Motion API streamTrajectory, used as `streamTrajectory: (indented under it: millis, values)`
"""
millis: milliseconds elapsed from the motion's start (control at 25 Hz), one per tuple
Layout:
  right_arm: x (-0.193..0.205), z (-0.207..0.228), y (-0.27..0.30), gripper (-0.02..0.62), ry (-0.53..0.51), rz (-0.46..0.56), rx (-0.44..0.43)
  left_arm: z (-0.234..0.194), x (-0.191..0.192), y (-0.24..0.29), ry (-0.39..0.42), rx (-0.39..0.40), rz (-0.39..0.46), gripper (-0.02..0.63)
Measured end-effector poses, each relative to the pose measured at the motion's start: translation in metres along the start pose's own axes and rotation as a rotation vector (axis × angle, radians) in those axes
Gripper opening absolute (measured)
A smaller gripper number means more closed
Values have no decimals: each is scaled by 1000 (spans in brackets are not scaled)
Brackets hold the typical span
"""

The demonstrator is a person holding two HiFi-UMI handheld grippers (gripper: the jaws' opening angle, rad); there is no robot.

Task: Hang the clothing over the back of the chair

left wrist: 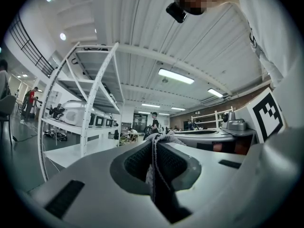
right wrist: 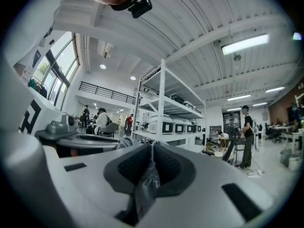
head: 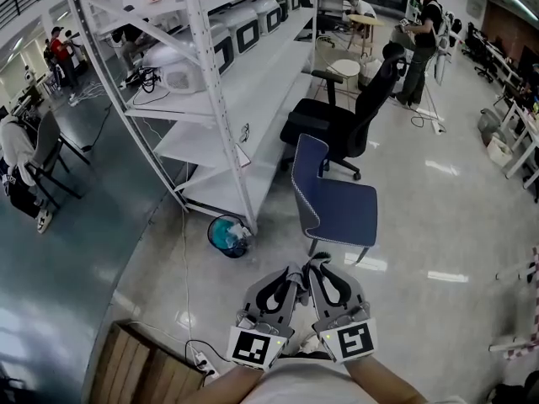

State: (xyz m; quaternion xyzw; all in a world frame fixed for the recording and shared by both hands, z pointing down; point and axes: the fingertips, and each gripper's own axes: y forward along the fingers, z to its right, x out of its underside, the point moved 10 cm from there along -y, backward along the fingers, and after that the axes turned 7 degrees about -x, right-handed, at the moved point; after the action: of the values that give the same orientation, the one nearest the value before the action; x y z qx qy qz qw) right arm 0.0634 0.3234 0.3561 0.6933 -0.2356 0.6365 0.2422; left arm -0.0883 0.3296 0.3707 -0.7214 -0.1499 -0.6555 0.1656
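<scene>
I've got left tool (left wrist: 154, 141) and right tool (right wrist: 151, 148) both clamped on gray clothing (right wrist: 146, 182); blue chair (head: 335, 202) is ahead of them.

Both hand-held grippers sit low in frame, side by side, tips almost touching, pointing away from me toward the chairs. On the left hand-held gripper (head: 287, 278) and the right hand-held gripper (head: 318, 273), each pair of jaws looks drawn together. I note a small tuft of grey clothing (head: 304, 264) at the tips, too small to read further. A blue chair (head: 335, 202) stands just ahead on the glossy floor (head: 421, 310), its back on the shelving side. A black office chair (head: 349, 120) is behind it. The white shelving rack (head: 221, 99) at left carries white appliances (head: 240, 32). A teal bin (head: 226, 234) sits at the rack's foot. A person (head: 421, 45) stands far off, upper right.
</scene>
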Motion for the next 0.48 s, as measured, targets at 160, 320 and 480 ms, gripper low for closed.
streamTrajectory:
  millis: [160, 320, 480]
  values:
    - [0, 14, -12, 44, 3, 6, -17, 15, 2, 6, -2, -17, -5, 37]
    - [5, 29, -26, 44, -4, 16, -37, 36, 9, 12, 10, -37, -4, 37]
    - [9, 44, -36, 44, -7, 15, -48, 56, 12, 17, 2, -51, -1, 37]
